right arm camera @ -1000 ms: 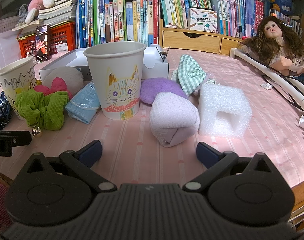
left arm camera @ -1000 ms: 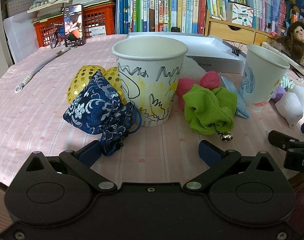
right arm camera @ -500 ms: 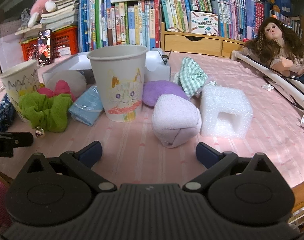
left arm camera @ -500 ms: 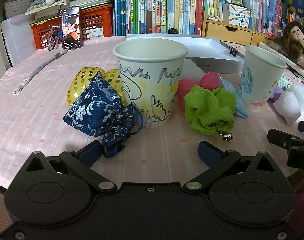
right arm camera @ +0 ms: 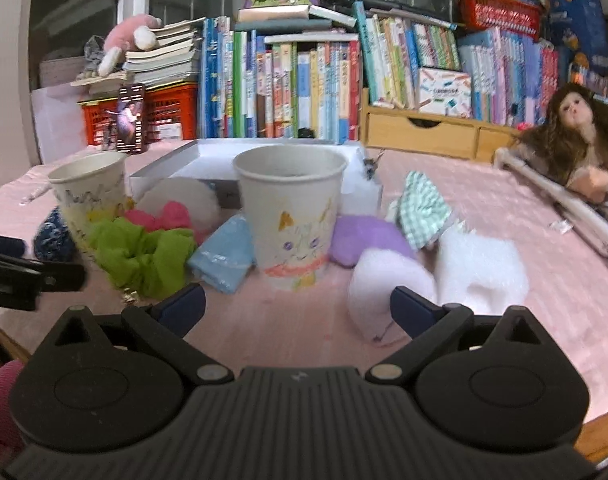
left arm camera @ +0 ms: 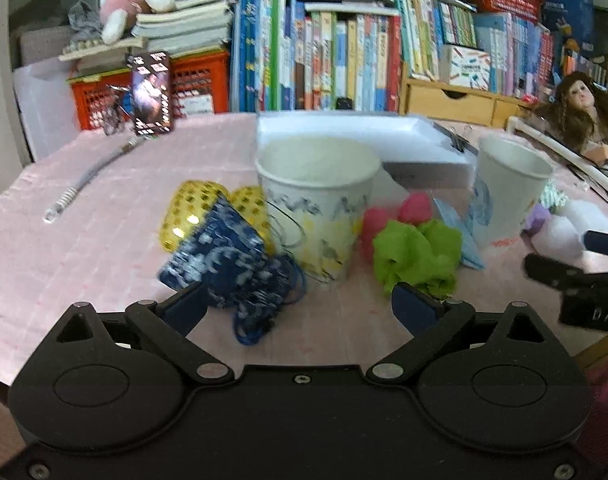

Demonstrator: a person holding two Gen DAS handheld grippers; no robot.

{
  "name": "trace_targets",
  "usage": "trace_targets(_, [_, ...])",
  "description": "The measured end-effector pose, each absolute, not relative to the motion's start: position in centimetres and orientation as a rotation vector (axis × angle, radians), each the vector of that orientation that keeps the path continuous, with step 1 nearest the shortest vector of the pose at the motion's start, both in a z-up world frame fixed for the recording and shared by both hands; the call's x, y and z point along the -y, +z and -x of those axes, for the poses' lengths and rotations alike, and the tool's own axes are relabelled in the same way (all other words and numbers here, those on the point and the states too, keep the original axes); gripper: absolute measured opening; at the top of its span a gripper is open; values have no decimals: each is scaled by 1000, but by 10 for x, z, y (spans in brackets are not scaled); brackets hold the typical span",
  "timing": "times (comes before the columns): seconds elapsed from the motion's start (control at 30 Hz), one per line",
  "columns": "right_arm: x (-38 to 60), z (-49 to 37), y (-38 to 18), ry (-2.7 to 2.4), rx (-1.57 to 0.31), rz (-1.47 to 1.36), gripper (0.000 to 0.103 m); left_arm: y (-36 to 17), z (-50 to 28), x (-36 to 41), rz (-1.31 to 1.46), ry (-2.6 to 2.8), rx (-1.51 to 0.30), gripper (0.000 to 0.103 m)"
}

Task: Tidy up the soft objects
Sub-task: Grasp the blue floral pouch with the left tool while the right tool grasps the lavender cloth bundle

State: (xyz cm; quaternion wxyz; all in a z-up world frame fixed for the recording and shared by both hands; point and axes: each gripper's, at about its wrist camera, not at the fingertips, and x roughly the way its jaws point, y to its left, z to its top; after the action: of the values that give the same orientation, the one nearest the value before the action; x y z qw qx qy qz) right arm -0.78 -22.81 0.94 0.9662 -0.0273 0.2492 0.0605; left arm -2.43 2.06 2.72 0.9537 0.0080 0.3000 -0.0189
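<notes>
On a pink striped tablecloth (left arm camera: pixel 83 248), the left gripper (left arm camera: pixel 299 306) hovers with fingers spread wide, empty, over a navy floral fabric pouch (left arm camera: pixel 227 264) lying beside a scribbled white paper cup (left arm camera: pixel 318 216). The right gripper (right arm camera: pixel 297 308), likewise spread and empty, faces a cat-drawn paper cup (right arm camera: pixel 289 216); its right fingertip (right arm camera: pixel 414 312) appears, through motion blur, to overlap a pale pink rolled cloth (right arm camera: pixel 384 284).

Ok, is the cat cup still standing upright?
Upright: the cat cup stands on its base, rim up, on the pink tablecloth.

Both views motion-blurred; blue pouch (right arm camera: pixel 53 238) mostly hidden behind scribbled cup (right arm camera: pixel 89 204); doll (right arm camera: pixel 580 148) cut off at right edge.
</notes>
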Motion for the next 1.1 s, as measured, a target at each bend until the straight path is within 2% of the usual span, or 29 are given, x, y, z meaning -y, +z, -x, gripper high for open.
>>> trace_targets(0.23, [249,-1,8,24,-497,86,93,24,14,-37,-56,55,-598,92])
trace_targets(0.87, [246,-6,-4,25,-514,158,75,-8,-9,-45,-24,59,-630,92])
trace_targets(0.97, [249,-9,-7,28,-525,137,74,-8,-8,-47,-14,46,-629,88])
trace_targets(1.1, [251,-13,-10,21,-531,118,71,-8,-4,-48,-11,41,-620,75])
